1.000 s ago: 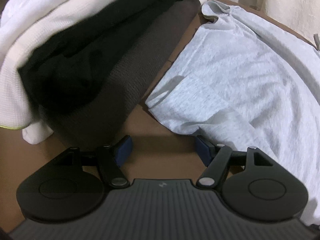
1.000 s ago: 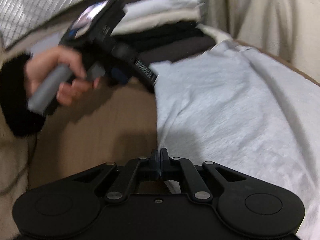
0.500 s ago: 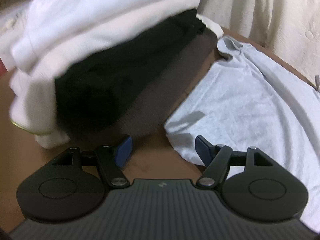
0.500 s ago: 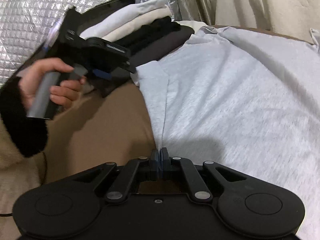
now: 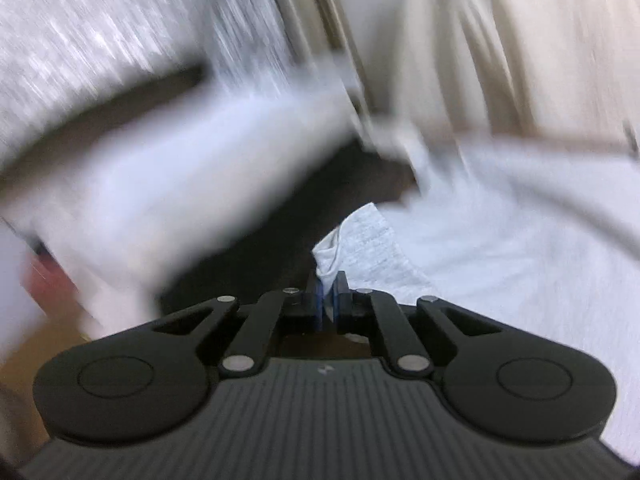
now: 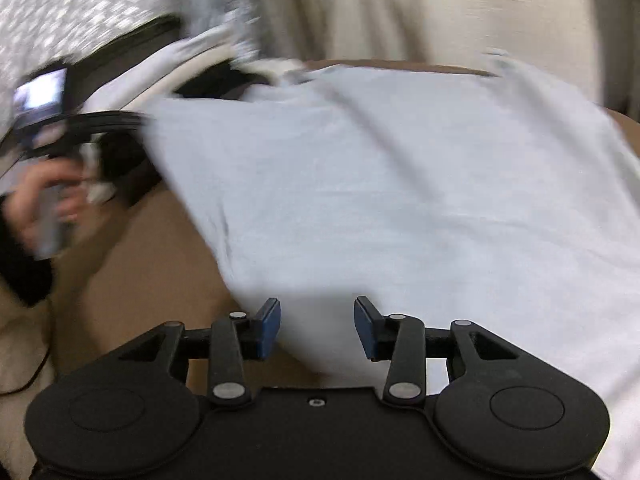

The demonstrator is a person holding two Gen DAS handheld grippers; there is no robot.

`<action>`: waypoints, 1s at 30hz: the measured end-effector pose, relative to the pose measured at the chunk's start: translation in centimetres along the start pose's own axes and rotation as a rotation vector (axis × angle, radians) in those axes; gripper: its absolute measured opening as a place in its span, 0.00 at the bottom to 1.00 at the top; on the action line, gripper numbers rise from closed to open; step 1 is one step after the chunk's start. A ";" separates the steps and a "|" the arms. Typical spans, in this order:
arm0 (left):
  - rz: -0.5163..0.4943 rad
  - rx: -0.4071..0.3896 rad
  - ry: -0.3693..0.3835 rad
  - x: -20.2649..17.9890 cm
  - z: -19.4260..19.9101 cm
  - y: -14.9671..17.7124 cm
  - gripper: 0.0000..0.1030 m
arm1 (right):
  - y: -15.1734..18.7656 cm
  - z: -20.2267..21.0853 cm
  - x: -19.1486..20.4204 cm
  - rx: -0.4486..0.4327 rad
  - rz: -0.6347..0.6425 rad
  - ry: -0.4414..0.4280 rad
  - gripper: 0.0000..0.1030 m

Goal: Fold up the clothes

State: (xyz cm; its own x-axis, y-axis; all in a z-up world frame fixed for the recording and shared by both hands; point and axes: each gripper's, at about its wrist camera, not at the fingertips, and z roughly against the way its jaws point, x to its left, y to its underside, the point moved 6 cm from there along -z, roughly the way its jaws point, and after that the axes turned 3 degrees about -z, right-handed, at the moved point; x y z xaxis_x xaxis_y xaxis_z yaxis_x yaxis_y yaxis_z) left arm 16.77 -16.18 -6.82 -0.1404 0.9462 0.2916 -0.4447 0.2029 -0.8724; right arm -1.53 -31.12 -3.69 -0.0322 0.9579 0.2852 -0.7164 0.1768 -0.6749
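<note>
The left gripper [image 5: 327, 294] was clamped on a corner of the light grey shirt [image 5: 500, 248], a small fold of fabric standing up between its blue pads [image 5: 318, 300] at the lower centre of the left wrist view. From that pinched corner the shirt spread away to the right half of the frame, blurred by motion. To the left and above it, a stack of folded clothes [image 5: 172, 184] showed as a smeared white layer over a black one, with a silvery quilted surface [image 5: 80, 40] in the upper left and a pale curtain [image 5: 500, 40] in the upper right. In the right wrist view, the right gripper [image 6: 316, 326] stood with its fingers spread apart, holding nothing; the lower edge of the light grey shirt [image 6: 380, 184] lay just beyond and between the blue pads [image 6: 267, 332], though contact could not be made out. The shirt filled the centre and right of that frame, resting on a brown surface [image 6: 140, 280]. At the left edge the person's left hand [image 6: 44, 200] gripped the handle of the other tool, heavily blurred, with the folded stack [image 6: 192, 72] behind it at the upper left.
</note>
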 end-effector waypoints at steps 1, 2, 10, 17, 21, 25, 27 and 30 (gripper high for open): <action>0.028 0.004 0.000 0.9 0.8 -0.3 0.05 | 0.1 0.8 -1.3 -0.016 -0.025 0.024 0.45; 0.053 0.044 0.017 1.5 1.0 0.1 0.05 | 0.2 1.4 -2.8 -0.029 -0.054 0.045 0.45; 0.074 0.516 0.018 3.3 -3.9 8.4 0.16 | 1.9 1.9 -8.0 -0.026 -0.211 0.119 0.45; 0.171 0.272 -0.036 6.7 -0.8 4.0 0.30 | 1.8 4.2 -10.5 -0.060 -0.150 0.236 0.46; 0.196 0.240 0.185 2.1 -0.3 3.2 0.47 | 1.5 5.9 -14.1 -0.106 -0.272 0.300 0.48; 0.100 0.301 0.362 -4.9 -1.4 3.7 0.54 | 2.1 6.4 -17.0 -0.118 -0.388 0.357 0.48; -0.043 0.368 0.382 -8.3 -1.7 5.3 0.54 | 2.3 6.3 -17.7 -0.118 -0.435 0.372 0.48; -0.263 0.487 0.223 -9.0 -1.9 8.3 0.55 | 2.3 6.1 -17.6 -0.109 -0.427 0.392 0.48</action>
State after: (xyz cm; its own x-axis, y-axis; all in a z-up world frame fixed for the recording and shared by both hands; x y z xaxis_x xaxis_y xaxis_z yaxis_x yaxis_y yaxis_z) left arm 16.02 -22.54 -17.45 0.1946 0.9208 0.3381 -0.8013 0.3480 -0.4867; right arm -6.88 -48.94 -6.11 0.5185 0.8052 0.2878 -0.5330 0.5675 -0.6276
